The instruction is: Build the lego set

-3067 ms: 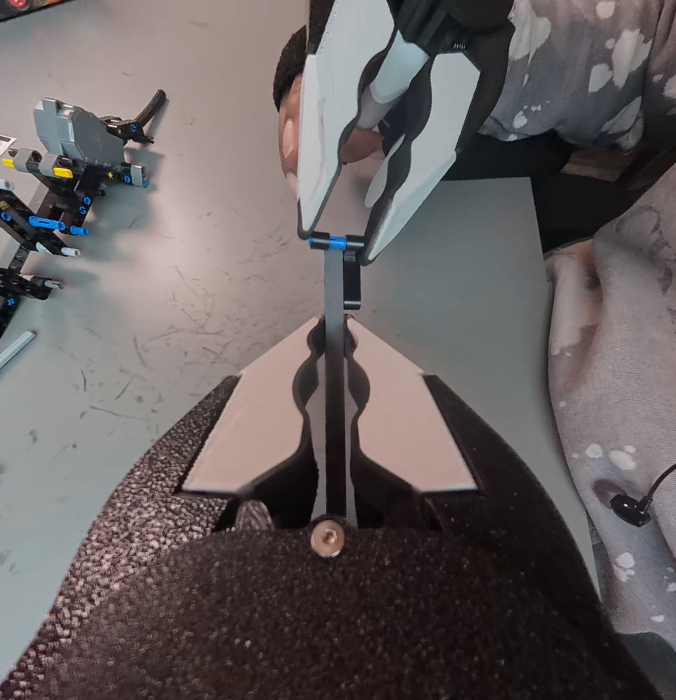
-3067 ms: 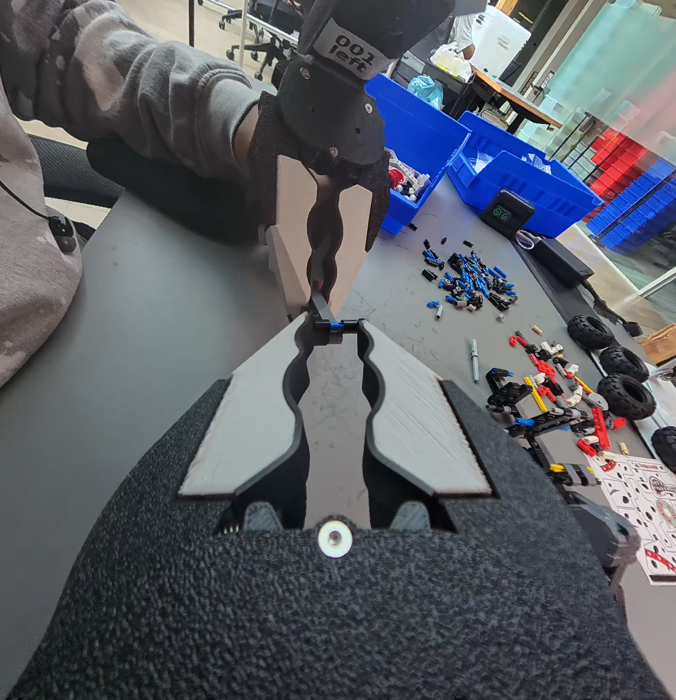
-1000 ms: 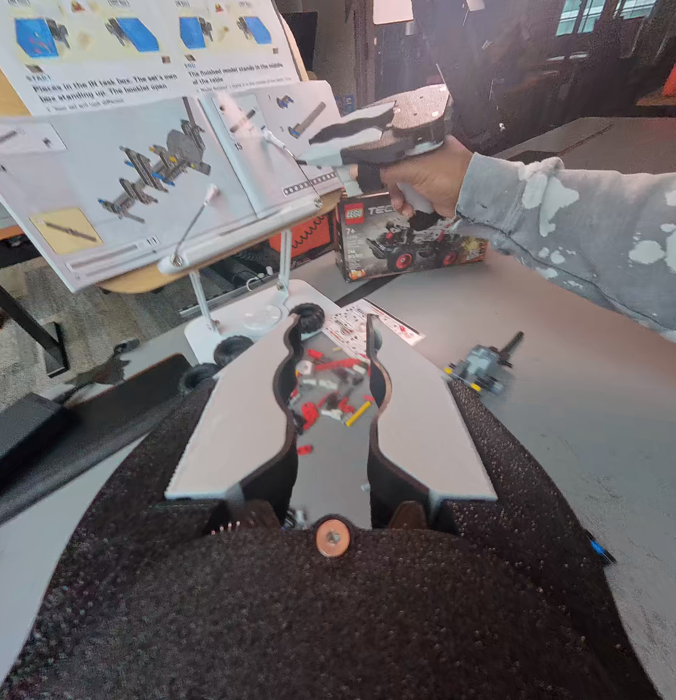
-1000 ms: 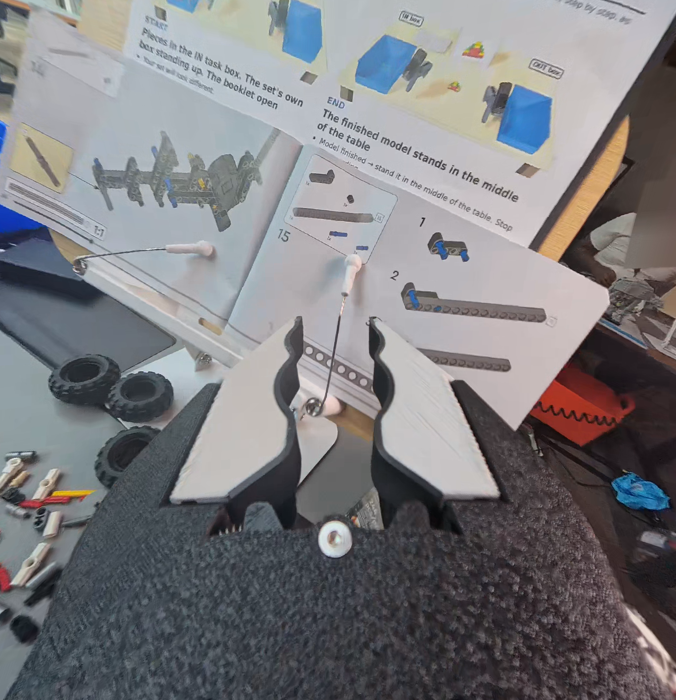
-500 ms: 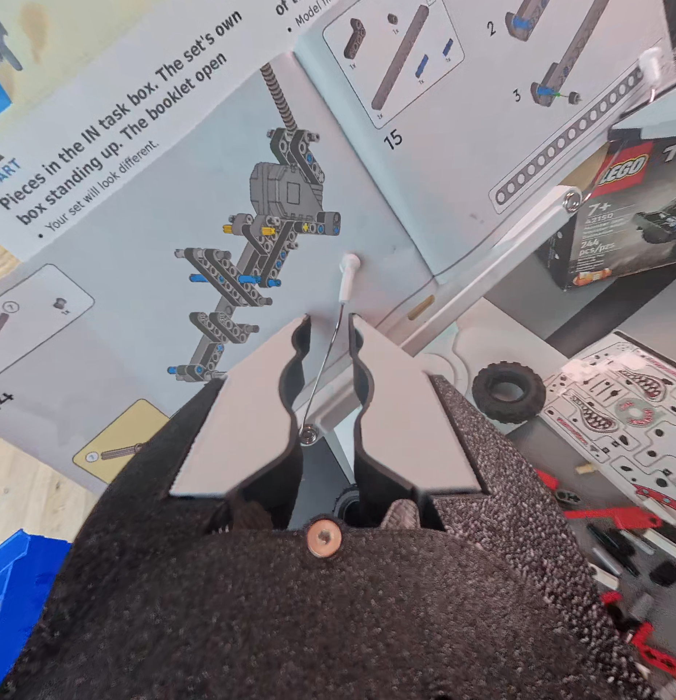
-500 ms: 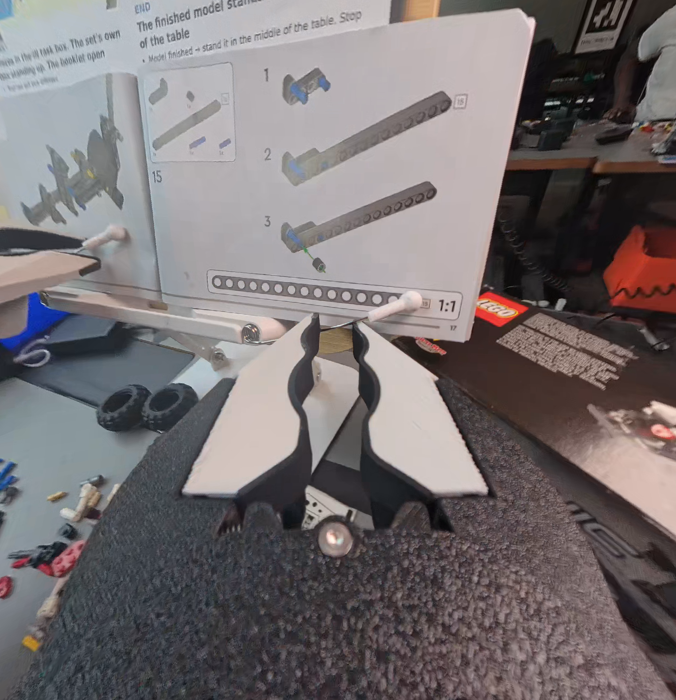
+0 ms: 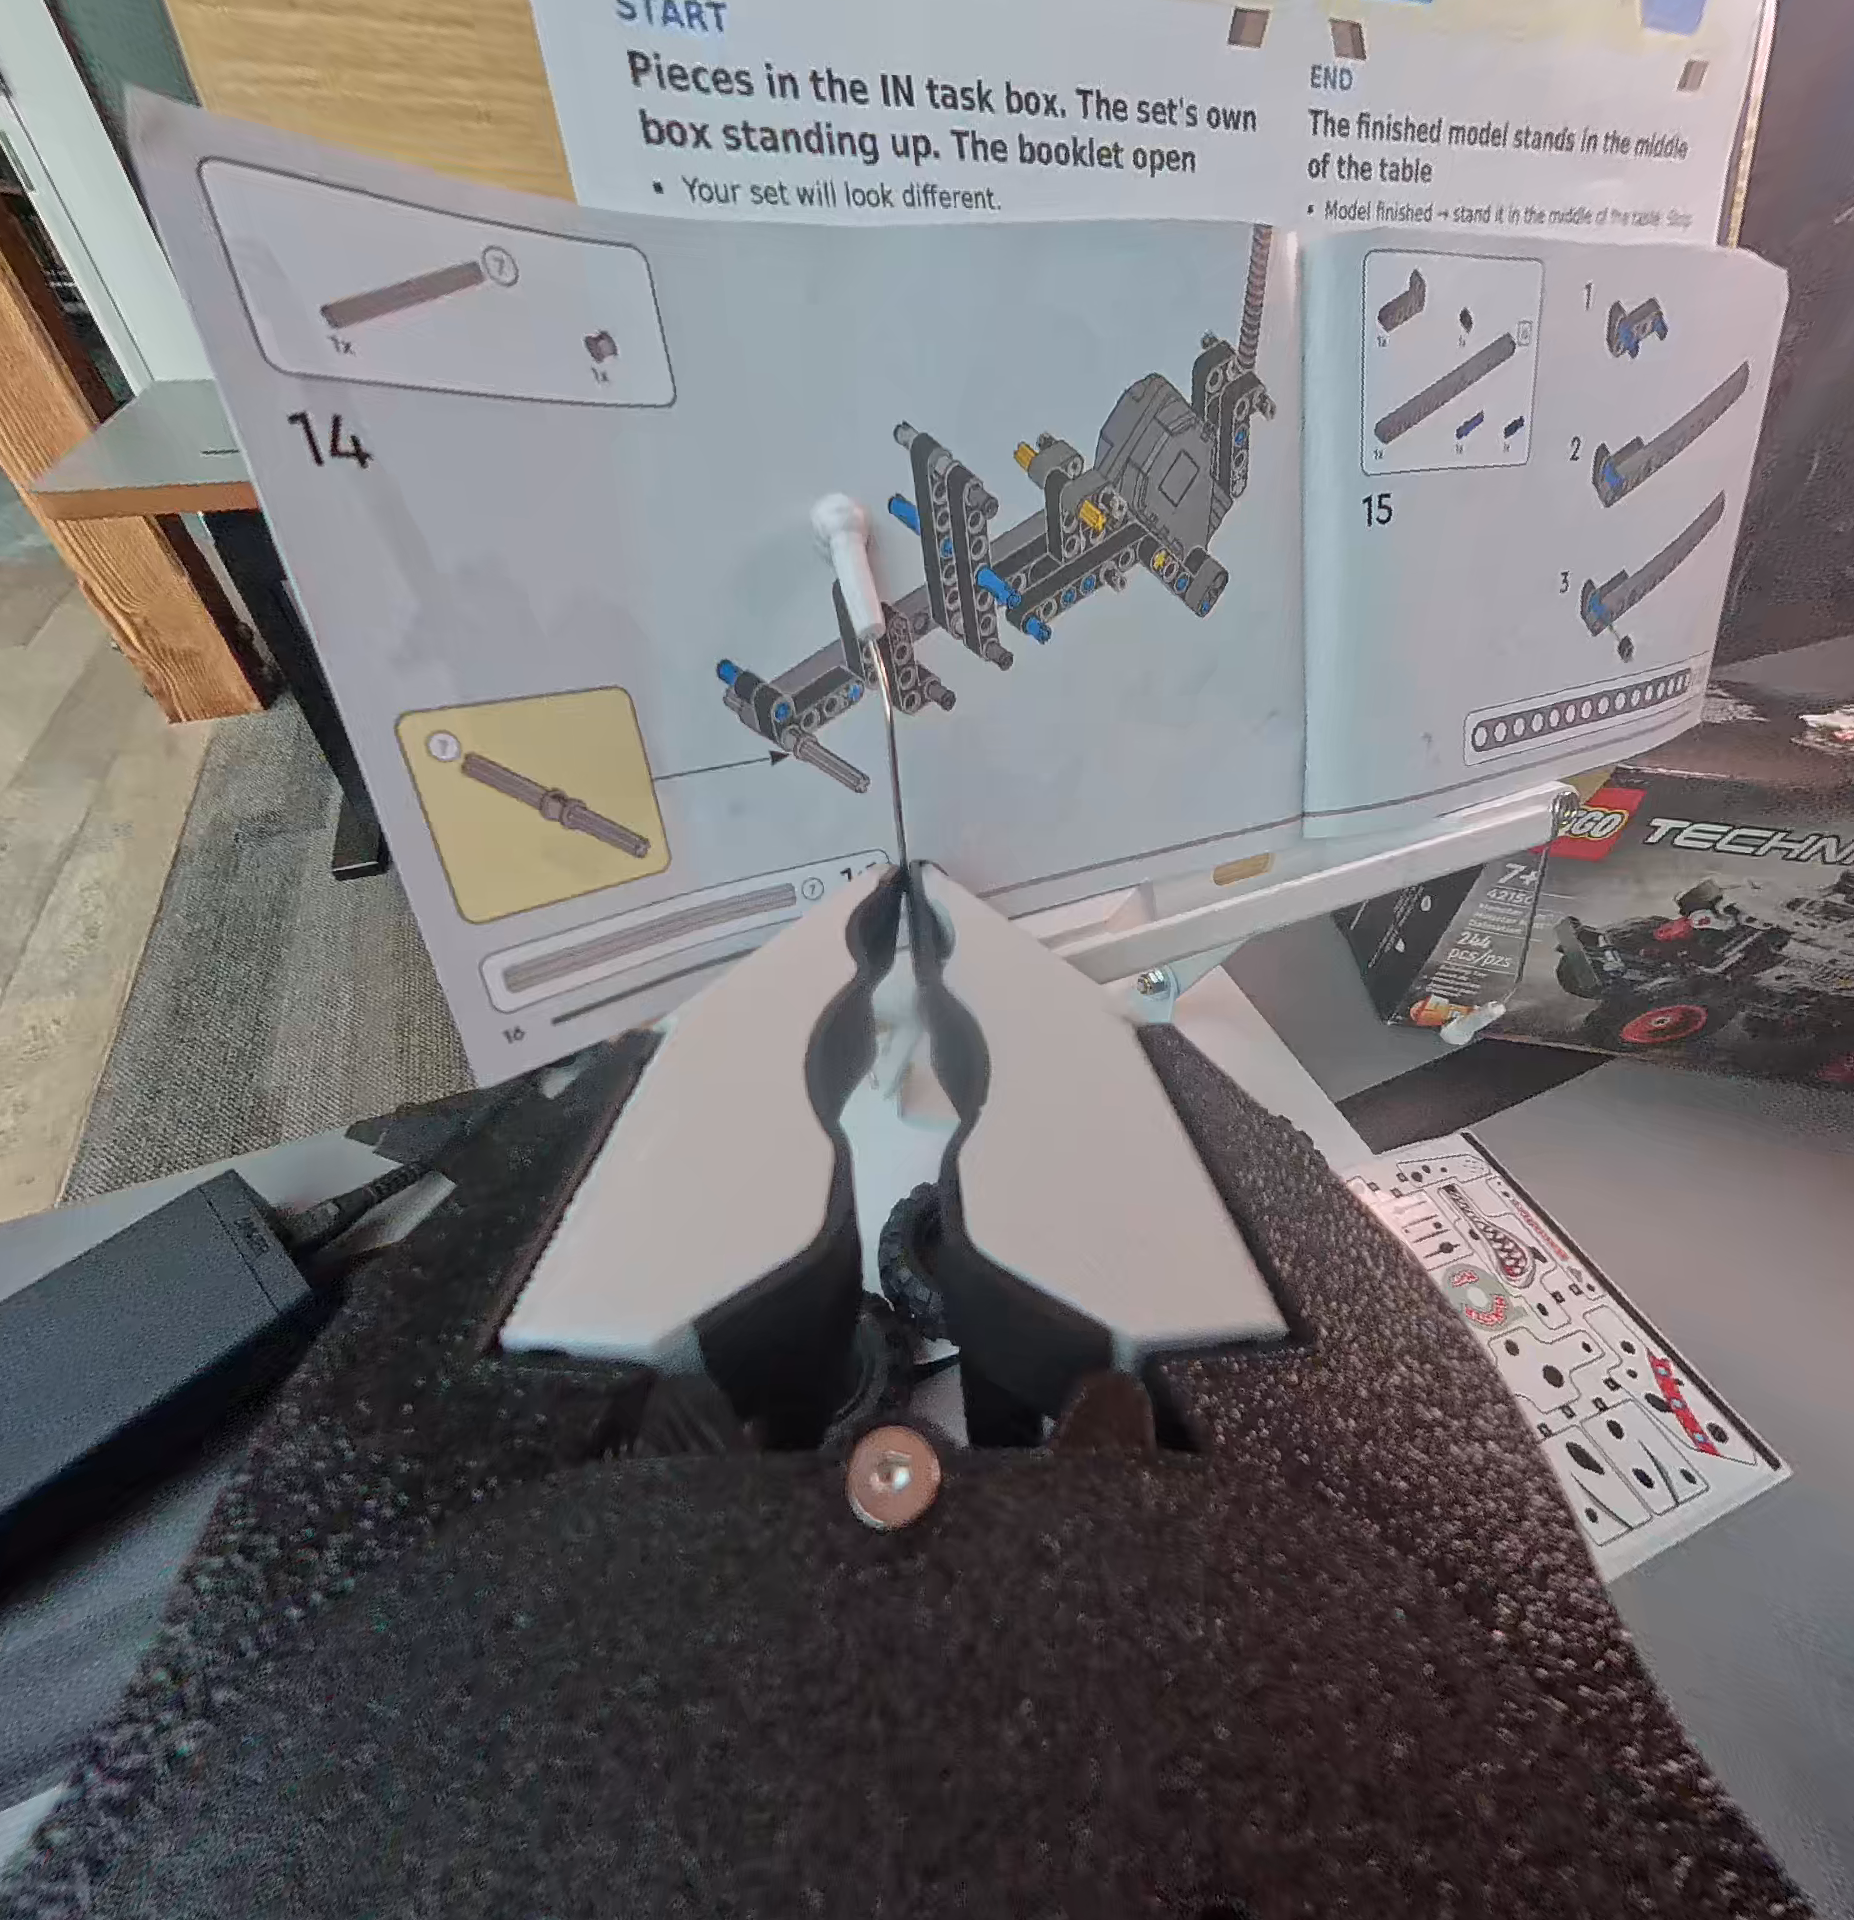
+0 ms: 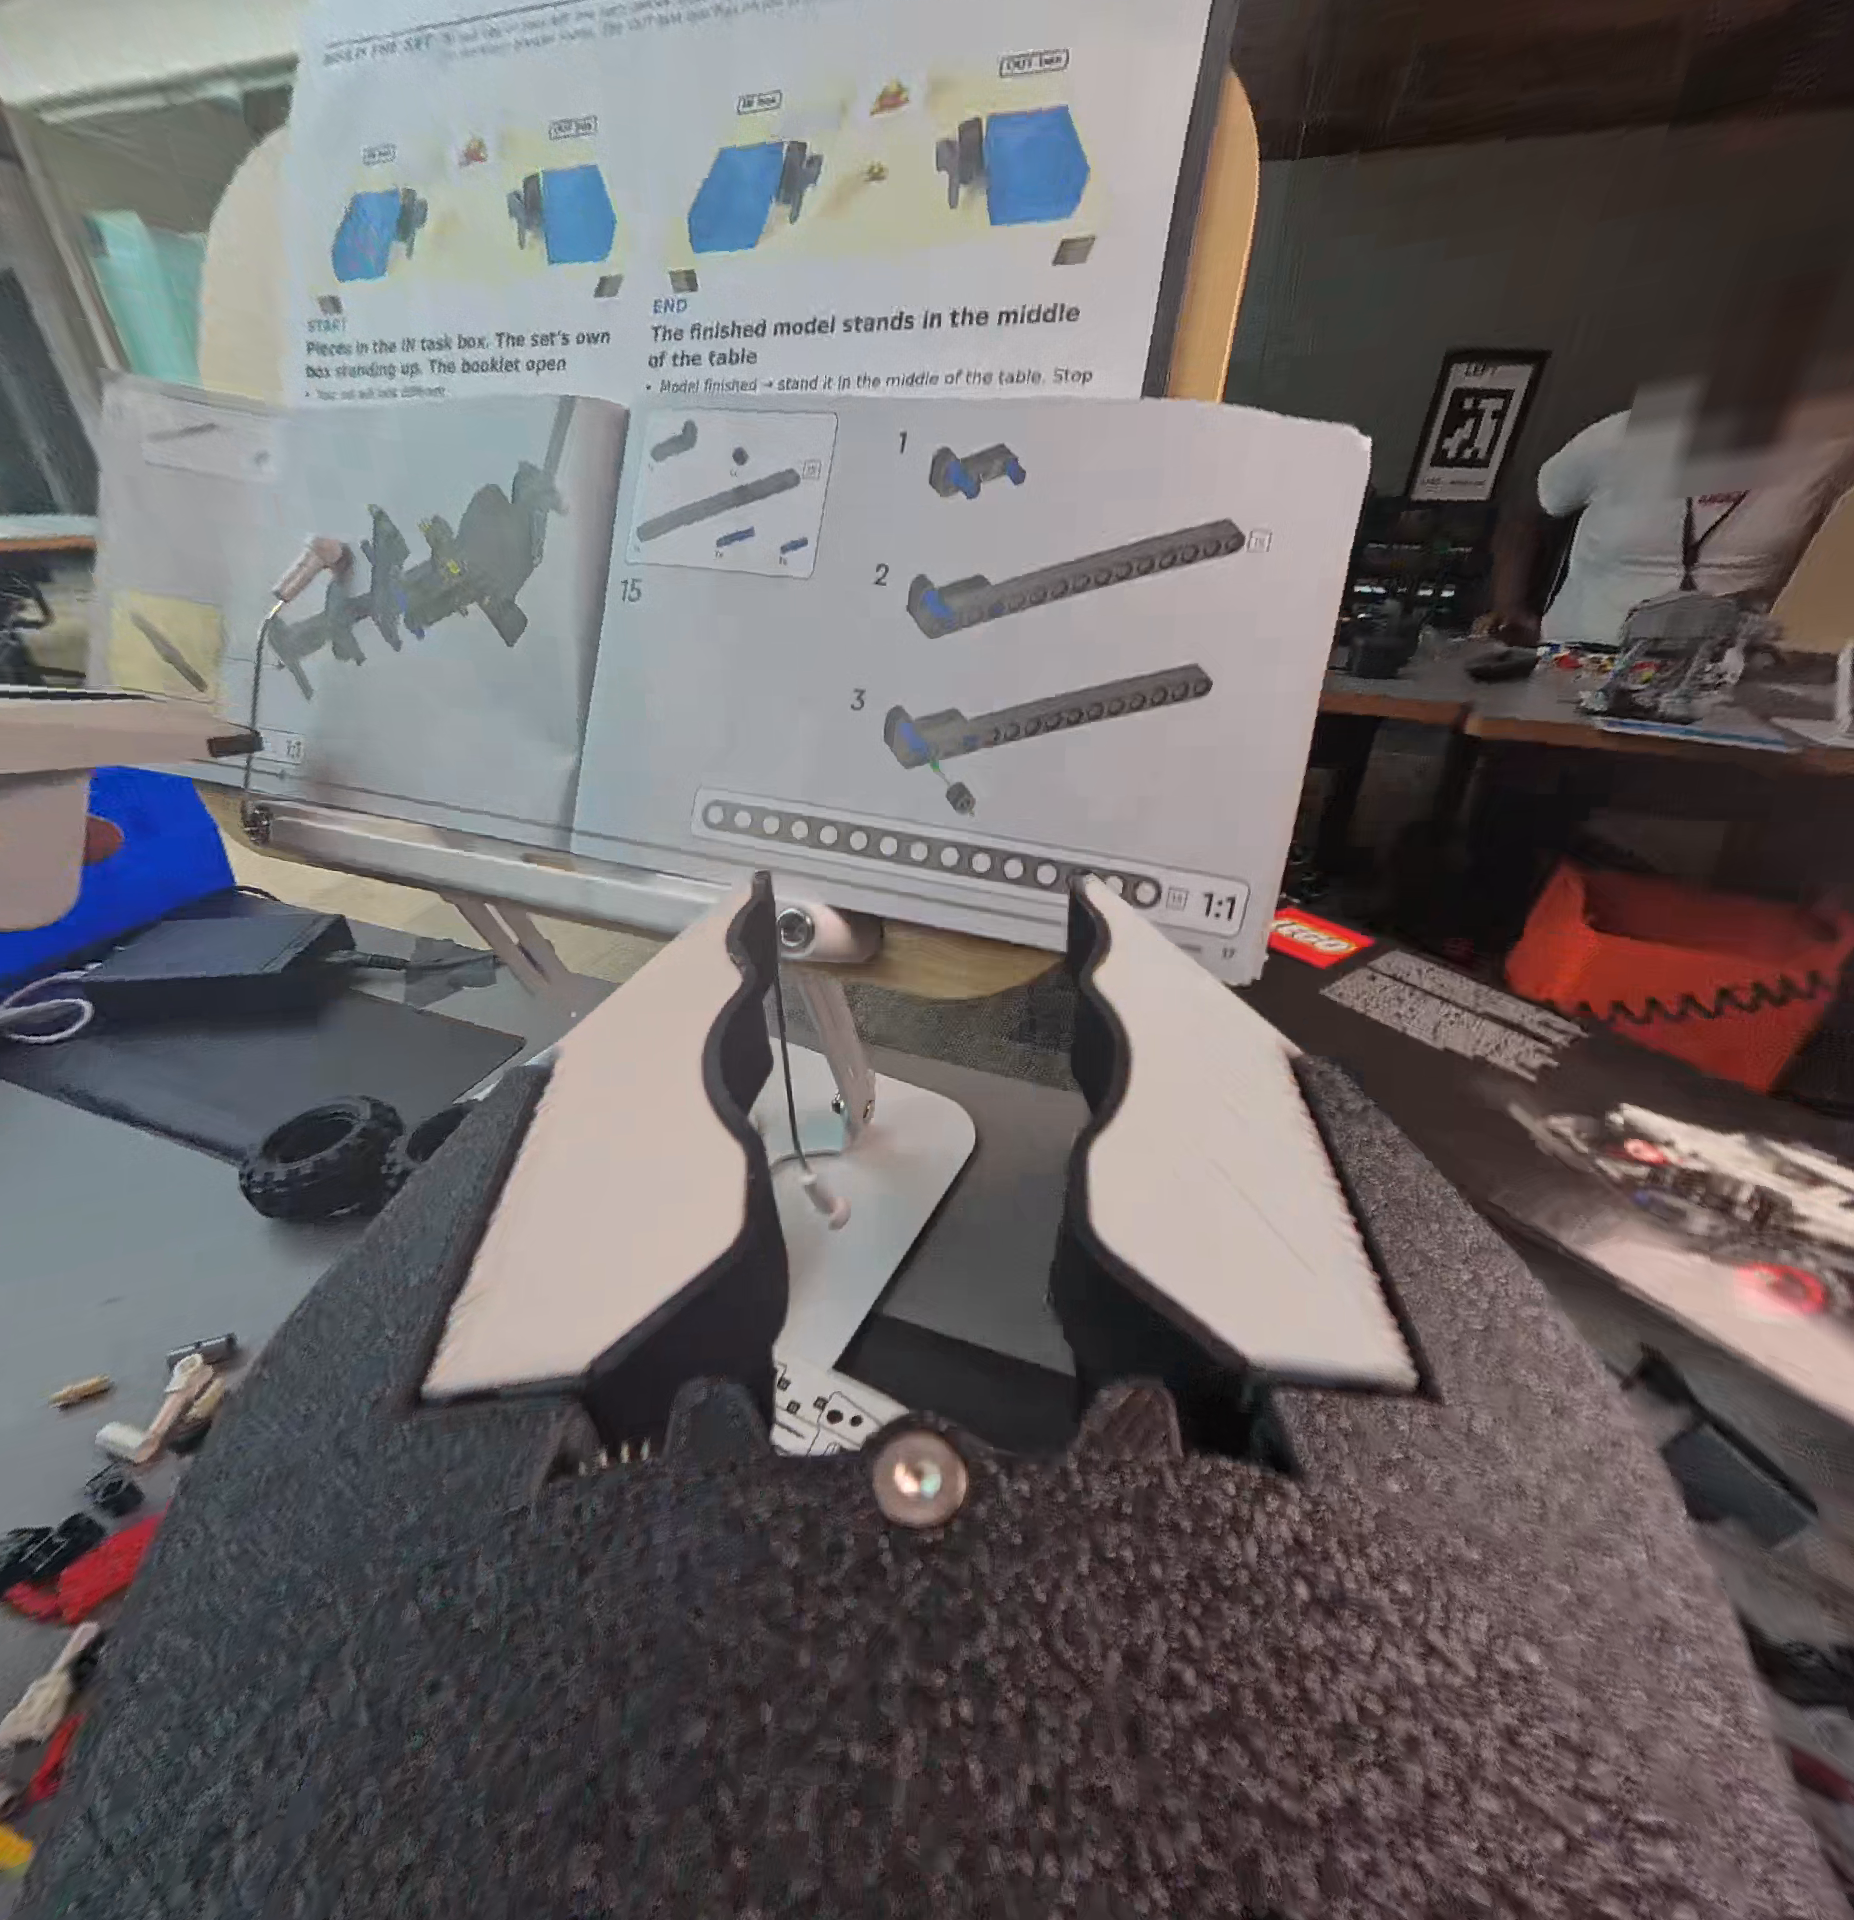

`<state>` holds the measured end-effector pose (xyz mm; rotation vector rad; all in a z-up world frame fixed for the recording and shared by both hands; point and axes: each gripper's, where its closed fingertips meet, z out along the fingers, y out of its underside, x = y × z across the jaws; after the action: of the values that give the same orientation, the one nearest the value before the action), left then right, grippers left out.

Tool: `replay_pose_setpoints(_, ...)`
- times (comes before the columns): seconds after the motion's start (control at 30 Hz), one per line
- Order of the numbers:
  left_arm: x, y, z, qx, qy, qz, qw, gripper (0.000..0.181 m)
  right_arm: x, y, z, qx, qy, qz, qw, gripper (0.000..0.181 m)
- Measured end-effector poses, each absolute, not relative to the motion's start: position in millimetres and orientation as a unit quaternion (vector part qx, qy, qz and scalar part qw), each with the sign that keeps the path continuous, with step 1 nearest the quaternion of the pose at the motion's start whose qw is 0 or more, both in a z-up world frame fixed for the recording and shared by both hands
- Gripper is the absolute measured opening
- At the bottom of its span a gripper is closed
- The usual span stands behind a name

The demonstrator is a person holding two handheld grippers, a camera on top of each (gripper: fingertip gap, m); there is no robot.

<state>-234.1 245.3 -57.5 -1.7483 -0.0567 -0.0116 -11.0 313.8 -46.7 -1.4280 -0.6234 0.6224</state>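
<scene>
The open booklet (image 7: 757, 582) fills the top half of the left wrist view, leaning on its white stand (image 7: 1307, 873). The lego pieces (image 8: 61, 1558) lie low at the left edge of the right wrist view. Your left gripper (image 7: 907, 883) is pinched tight on the thin wire page clip (image 7: 887, 717) at mid frame. Swing it down slowly so the page does not tear. Your right gripper (image 8: 918, 899) is wide apart and holds nothing; the other clip (image 8: 788, 1081) hangs down inside the gap, by its left finger.
</scene>
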Motion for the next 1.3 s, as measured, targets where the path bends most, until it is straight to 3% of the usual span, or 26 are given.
replay_pose_setpoints(0.13, -238.7, 236.7, -66.3, -0.766, -0.047, -0.004, 0.642, 0.003, -29.3, 355.7, -29.9, -0.673, -0.265, 0.234, 0.649, 0.086)
replay_pose_setpoints(0.2, -245.8, 230.8, -71.4, -0.768, -0.068, -0.015, 0.637, 0.003, -39.5, 372.4, -36.1, -0.693, -0.270, 0.204, 0.637, 0.090)
replay_pose_setpoints(0.3, -254.0, 221.2, -77.5, -0.770, -0.095, -0.059, 0.628, 0.008, -46.6, 375.7, -40.7, -0.699, -0.254, 0.177, 0.645, 0.087)
replay_pose_setpoints(0.37, -247.7, 218.7, -75.3, -0.770, -0.064, -0.079, 0.630, 0.021, -46.3, 372.4, -41.1, -0.693, -0.240, 0.174, 0.657, 0.085)
replay_pose_setpoints(0.57, -228.6, 241.9, -58.9, -0.770, 0.033, -0.005, 0.637, 0.030, -44.5, 369.1, -38.4, -0.677, -0.232, 0.154, 0.681, 0.072)
replay_pose_setpoints(0.7, -234.4, 254.2, -64.2, -0.776, 0.008, -0.013, 0.631, 0.005, -42.9, 361.8, -34.4, -0.652, -0.261, 0.118, 0.701, 0.050)
replay_pose_setpoints(0.9, -247.6, 241.1, -72.2, -0.747, -0.085, -0.114, 0.649, 0.009, -39.6, 351.7, -30.6, -0.624, -0.278, 0.107, 0.723, 0.048)
replay_pose_setpoints(1.07, -248.7, 236.7, -77.1, -0.742, -0.106, -0.147, 0.645, 0.011, -38.4, 350.6, -40.5, -0.633, -0.280, 0.133, 0.709, 0.064)
replay_pose_setpoints(1.23, -248.7, 235.0, -79.1, -0.750, -0.099, -0.143, 0.638, 0.012, -36.3, 351.6, -48.2, -0.639, -0.288, 0.151, 0.697, 0.046)
replay_pose_setpoints(1.3, -248.3, 233.3, -80.5, -0.754, -0.098, -0.140, 0.634, 0.013, -37.4, 347.8, -47.7, -0.632, -0.296, 0.162, 0.697, 0.031)
